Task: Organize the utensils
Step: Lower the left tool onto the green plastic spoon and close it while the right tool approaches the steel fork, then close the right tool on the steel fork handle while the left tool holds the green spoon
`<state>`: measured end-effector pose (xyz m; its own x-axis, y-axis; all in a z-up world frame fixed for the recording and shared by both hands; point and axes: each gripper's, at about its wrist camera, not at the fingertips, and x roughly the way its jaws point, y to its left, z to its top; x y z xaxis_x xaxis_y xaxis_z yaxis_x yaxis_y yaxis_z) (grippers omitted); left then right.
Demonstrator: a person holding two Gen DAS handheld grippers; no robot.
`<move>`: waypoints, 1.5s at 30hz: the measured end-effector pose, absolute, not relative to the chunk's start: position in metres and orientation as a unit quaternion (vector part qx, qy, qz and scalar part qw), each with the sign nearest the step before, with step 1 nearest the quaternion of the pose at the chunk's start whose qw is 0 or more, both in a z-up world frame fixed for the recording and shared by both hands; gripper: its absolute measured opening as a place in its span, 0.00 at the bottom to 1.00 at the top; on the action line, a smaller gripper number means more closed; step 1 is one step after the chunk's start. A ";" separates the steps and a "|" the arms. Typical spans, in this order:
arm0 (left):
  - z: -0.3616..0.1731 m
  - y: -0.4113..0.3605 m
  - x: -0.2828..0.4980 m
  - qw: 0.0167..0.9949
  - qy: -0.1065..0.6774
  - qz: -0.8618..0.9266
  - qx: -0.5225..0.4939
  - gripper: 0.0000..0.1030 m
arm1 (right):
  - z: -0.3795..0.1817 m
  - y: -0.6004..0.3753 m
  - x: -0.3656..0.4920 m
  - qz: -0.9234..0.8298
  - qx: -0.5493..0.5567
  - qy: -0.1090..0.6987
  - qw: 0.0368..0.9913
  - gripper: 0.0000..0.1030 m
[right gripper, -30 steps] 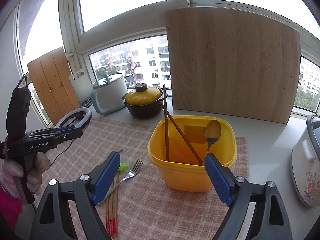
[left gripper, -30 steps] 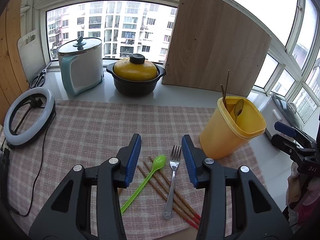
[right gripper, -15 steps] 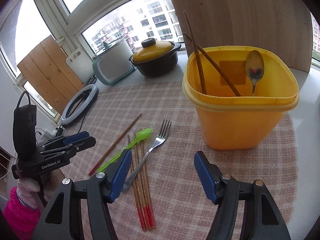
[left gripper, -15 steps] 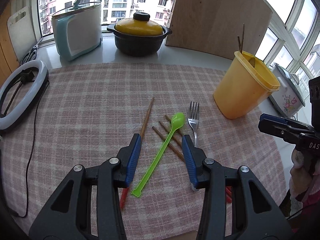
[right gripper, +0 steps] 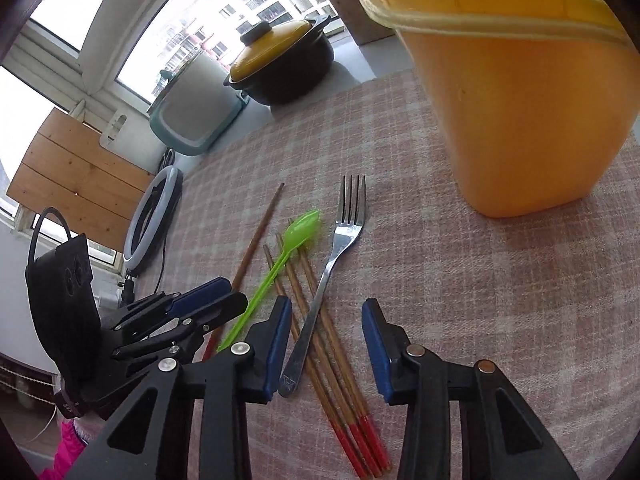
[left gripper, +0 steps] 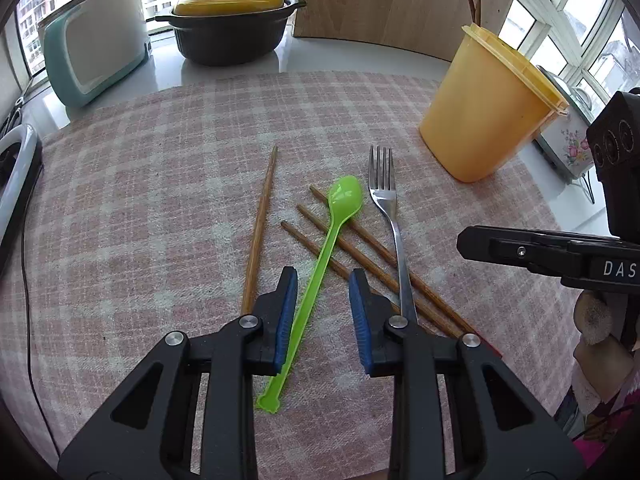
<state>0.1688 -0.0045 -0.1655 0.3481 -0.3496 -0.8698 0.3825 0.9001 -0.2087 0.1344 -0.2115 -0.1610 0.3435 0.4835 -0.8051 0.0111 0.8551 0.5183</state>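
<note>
**Both grippers closing in on the loose cutlery**

Going left to right over the checked cloth (left gripper: pixel 120 200) on the counter: a lone chopstick (left gripper: pixel 260 224) lies by itself, then three chopsticks (left gripper: pixel 360 256) side by side, with the green spoon (left gripper: pixel 320 260) laid slantwise across them, then the fork (left gripper: pixel 394 232) beside them, its handle over their lower ends. Farthest right stands the yellow tub (left gripper: pixel 484 120), already holding two chopsticks and a spoon.

The step in hand looks like a double pickup. The left gripper (left gripper: pixel 323 316) straddles the spoon's handle; its jaws have just been narrowing, the handle lies against the left pad, a gap shows at the right one, so nothing is grasped yet. The right gripper (right gripper: pixel 326 340) stands over the fork's handle (right gripper: pixel 316 308) and the chopsticks' red ends; its jaws have also been narrowing but stay apart, holding nothing.

Next, each needs to clench on one handle only. The spoon should lift free of the chopsticks beneath; the fork risks dragging them along. Both then go into the tub.

Readable writing: "DAS" on the right gripper's body (left gripper: pixel 560 256), seen from the left wrist, cut off at the frame edge. A small stamp on the fork's end is too small to read.
</note>
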 end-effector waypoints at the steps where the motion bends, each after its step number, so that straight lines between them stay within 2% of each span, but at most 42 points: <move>1: -0.168 -0.004 0.169 0.820 0.527 -0.225 0.018 0.26 | -0.164 -0.211 0.136 0.145 0.229 0.555 0.787 0.36; 6: -0.177 -0.003 0.173 0.816 0.532 -0.226 0.028 0.25 | -0.175 -0.206 0.143 0.127 0.257 0.558 0.778 0.32; 9: -0.181 -0.003 0.176 0.811 0.537 -0.231 0.032 0.19 | -0.180 -0.204 0.148 0.119 0.268 0.557 0.777 0.30; 28: -0.198 -0.008 0.183 0.800 0.545 -0.245 0.055 0.18 | -0.195 -0.191 0.169 0.080 0.268 0.564 0.777 0.24; 31: -0.199 -0.007 0.185 0.803 0.543 -0.241 0.056 0.11 | -0.195 -0.186 0.171 0.077 0.261 0.565 0.779 0.23; 39: -0.199 -0.002 0.186 0.803 0.543 -0.242 0.043 0.05 | -0.193 -0.178 0.175 0.070 0.238 0.568 0.785 0.22; 43: -0.199 0.001 0.187 0.802 0.544 -0.243 0.031 0.05 | -0.193 -0.177 0.177 0.064 0.227 0.571 0.786 0.17; 45: -0.198 0.001 0.186 0.803 0.543 -0.243 0.029 0.05 | -0.193 -0.176 0.177 0.059 0.223 0.574 0.786 0.11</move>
<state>0.1860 0.0012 -0.1980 0.2915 -0.3593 -0.8865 0.4214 0.8802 -0.2183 0.1772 -0.1764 -0.1935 0.3347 0.3487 -0.8754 0.1637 0.8934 0.4184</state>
